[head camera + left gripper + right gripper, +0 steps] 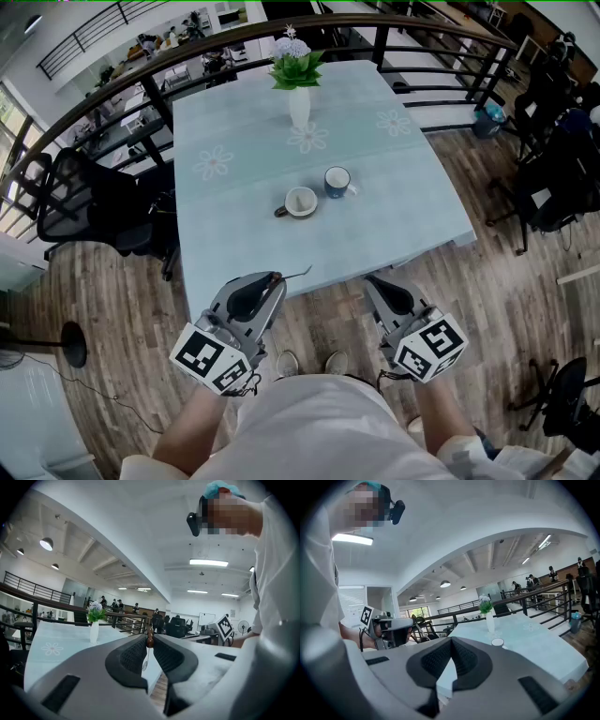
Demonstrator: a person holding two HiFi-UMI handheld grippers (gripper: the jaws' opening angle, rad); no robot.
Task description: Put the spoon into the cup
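Note:
My left gripper (274, 278) hovers over the floor just short of the table's near edge, shut on the brown handle end of a thin metal spoon (296, 274) whose bowl points right. In the left gripper view the handle tip (149, 641) is pinched between the pads and the spoon hangs below them. A white cup (301, 201) with a brown handle and a blue cup (337, 180) stand mid-table, well beyond both grippers. My right gripper (376, 280) is shut and empty near the table's front edge; in its own view the tips (451, 642) meet with nothing between them.
The pale blue table (244, 225) carries a white vase of flowers (298, 92) at the far middle. Black office chairs (89, 202) stand at the left, more chairs (553, 178) at the right. A dark railing (141, 80) curves behind. The floor is wood.

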